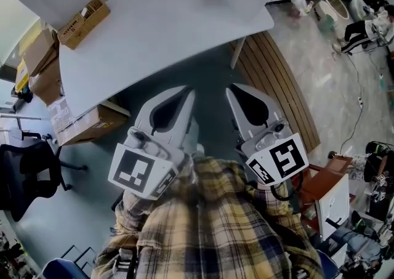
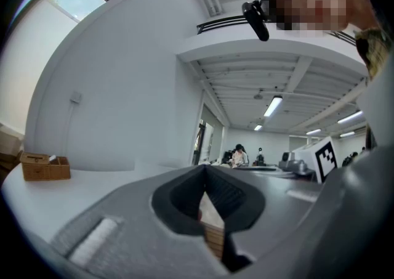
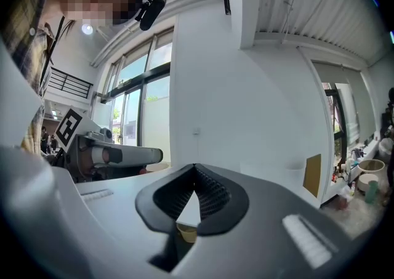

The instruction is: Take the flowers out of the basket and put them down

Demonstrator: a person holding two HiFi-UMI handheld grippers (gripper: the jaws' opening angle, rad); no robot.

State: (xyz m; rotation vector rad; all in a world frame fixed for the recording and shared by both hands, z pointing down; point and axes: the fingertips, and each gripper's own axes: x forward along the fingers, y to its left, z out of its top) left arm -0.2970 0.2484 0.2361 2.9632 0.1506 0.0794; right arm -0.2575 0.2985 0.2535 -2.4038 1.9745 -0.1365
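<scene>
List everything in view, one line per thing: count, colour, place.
table: one, white, ahead of the person
small box: one, brown, on the table's left end
cardboard boxes: several, brown, on the floor under and beside the table's left end
office chair: one, black, on the floor at the left
slatted boards: one strip, brown, on the floor right of the table
shirt: one, yellow and dark plaid, bottom of the head view
left tongs: one, grey, shut and empty, pointing at the table
right tongs: one, grey, shut and empty, beside the left
</scene>
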